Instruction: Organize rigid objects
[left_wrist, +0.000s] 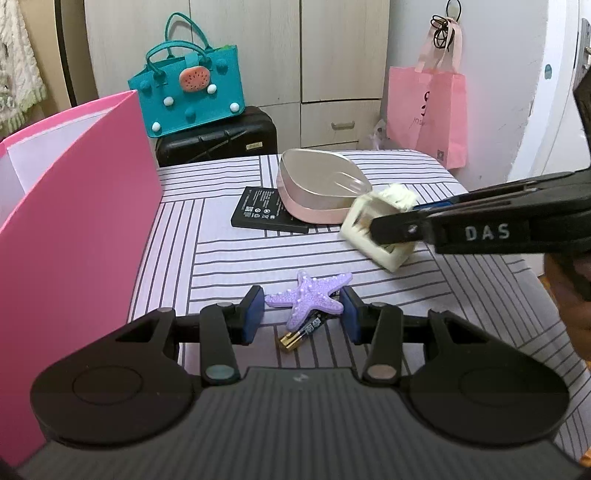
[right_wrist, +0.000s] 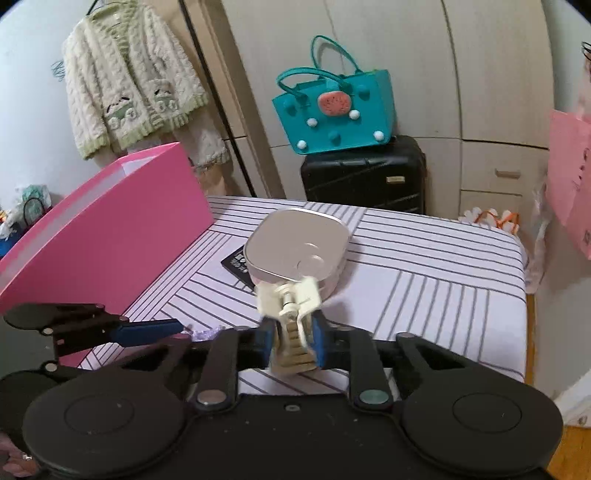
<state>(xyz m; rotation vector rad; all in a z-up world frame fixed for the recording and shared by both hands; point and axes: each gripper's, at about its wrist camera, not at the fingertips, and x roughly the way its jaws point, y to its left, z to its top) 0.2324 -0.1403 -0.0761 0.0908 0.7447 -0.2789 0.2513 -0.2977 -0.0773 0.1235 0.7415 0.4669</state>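
Nearest item: left gripper (left_wrist: 306, 314), jaws part open, blue pads either side of a lilac starfish ornament (left_wrist: 309, 297) without visibly pressing it; whether the right pad touches an arm tip cannot be told. Starfish: studded surface, five arms, lying flat on the striped desk (left_wrist: 229, 266) and overlapping a small black-and-gold battery (left_wrist: 301, 332) beneath it.

Right gripper (right_wrist: 291, 345): jaws closed on a cream plastic clip-like piece (right_wrist: 290, 295), ribbed at the held end, openwork frame at the far end, blurred; held just above the desk, right of centre.

Behind it: rounded-square pink tin with silver lid (left_wrist: 317, 184), resting partly on a flat black battery pack (left_wrist: 264, 210) with white print.

Left edge: large pink open box (left_wrist: 74, 221), its wall standing beside the starfish.

Beyond the desk: black suitcase (right_wrist: 364, 177) carrying a teal felt bag (right_wrist: 334, 118) with pompoms; pink paper bag (left_wrist: 428, 110) hanging on the wall; cream knitted cardigan (right_wrist: 129, 77) hanging at left; pale wardrobe (left_wrist: 343, 55) doors behind.
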